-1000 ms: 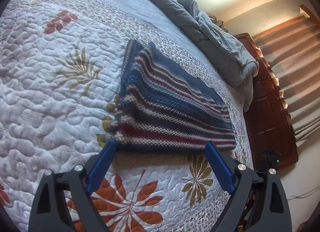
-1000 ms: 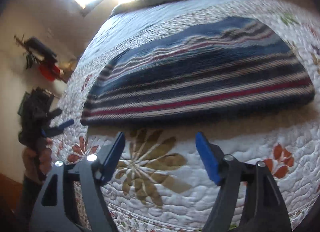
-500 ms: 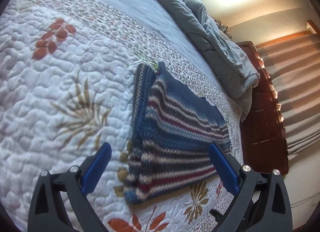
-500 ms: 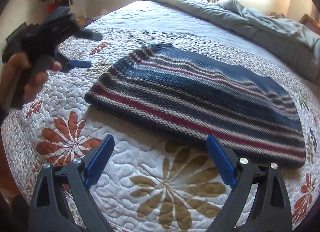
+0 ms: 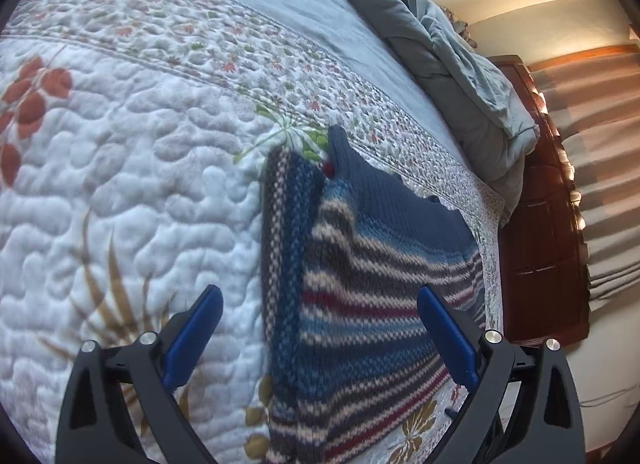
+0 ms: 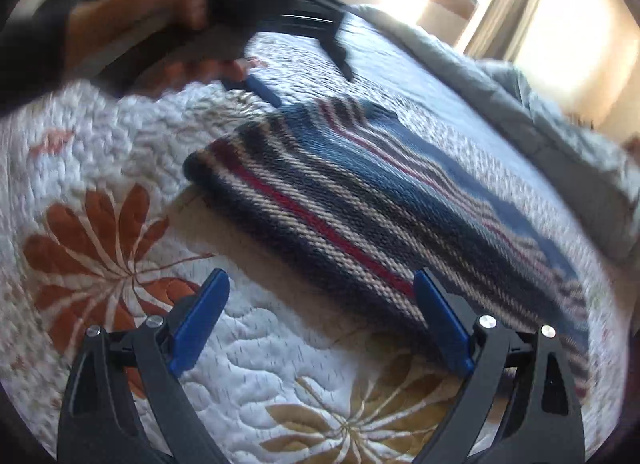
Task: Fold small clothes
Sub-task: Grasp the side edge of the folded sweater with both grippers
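A folded knitted sweater (image 5: 360, 284) with blue, white, grey and red stripes lies flat on the quilted bed cover (image 5: 140, 183). My left gripper (image 5: 318, 320) is open and empty, hovering above the sweater's near left edge. In the right wrist view the sweater (image 6: 380, 203) runs from the middle to the right, blurred. My right gripper (image 6: 320, 304) is open and empty just above its near long edge. The left gripper (image 6: 304, 47) shows there too, held in a hand beyond the sweater's far left end.
A crumpled grey duvet (image 5: 440, 63) lies along the far side of the bed. A dark wooden dresser (image 5: 540, 244) and curtains stand past the bed's right edge. Bright windows (image 6: 560, 23) are behind the bed. The quilt spreads wide to the left.
Both grippers swung around the sweater. The left one moved in over its near left edge. The right one moved closer to the long edge; both stayed open.
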### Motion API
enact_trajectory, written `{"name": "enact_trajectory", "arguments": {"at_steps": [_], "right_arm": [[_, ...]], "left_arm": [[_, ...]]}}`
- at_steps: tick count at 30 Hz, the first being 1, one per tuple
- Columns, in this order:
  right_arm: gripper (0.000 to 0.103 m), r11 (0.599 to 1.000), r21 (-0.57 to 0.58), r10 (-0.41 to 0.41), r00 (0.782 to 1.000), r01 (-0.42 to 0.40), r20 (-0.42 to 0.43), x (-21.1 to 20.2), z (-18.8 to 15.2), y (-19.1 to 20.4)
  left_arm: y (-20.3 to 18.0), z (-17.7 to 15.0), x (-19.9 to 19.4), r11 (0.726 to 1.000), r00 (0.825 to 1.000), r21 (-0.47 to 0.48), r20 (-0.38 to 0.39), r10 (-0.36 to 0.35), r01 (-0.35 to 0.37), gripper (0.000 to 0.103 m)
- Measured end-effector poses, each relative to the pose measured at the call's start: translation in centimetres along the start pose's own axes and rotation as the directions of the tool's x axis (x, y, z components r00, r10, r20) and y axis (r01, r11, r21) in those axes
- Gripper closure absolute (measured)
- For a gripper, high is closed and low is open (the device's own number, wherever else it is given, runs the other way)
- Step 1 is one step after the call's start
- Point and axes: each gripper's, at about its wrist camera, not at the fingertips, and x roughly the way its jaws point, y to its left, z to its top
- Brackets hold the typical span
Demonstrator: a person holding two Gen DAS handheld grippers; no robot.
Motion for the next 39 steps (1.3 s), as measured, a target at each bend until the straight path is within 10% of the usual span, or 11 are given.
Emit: {"name": "enact_trajectory", "arguments": {"at_steps": [18,22,25,27,39], "right_arm": [[0.011,0.936,-0.255,-0.224,0.97,0.242,0.1,5.9,3.4,6.6],[0.012,0.938,-0.233,-0.239,0.965,0.258,0.107,6.7,5.0,6.5],[0.037,0.945,-0.225,-0.22,0.97,0.238,0.103,7.0,5.2,6.3],[0.072,0.954,-0.217,-0.194,0.978,0.207,0.079,7.5,5.5,5.9],[0.092,0.996,0.024,-0.086,0.982,0.083,0.169,1.4,8.7,-1.6]], "left_arm": [[0.6,3.8,5.0,0.996,0.992,0.011,-0.084,-0.092,0.093,0.01],[0.6,4.1,5.2,0.999,0.994,0.03,-0.107,-0.018,0.021,0.056],[0.3,3.8,5.3,0.999,0.994,0.04,-0.105,0.018,-0.014,0.067],[-0.2,3.8,5.1,0.998,0.995,0.044,-0.093,0.038,-0.034,0.074],[-9.6,5.0,2.1,0.962,0.968,0.115,-0.026,0.251,-0.246,0.082]]}}
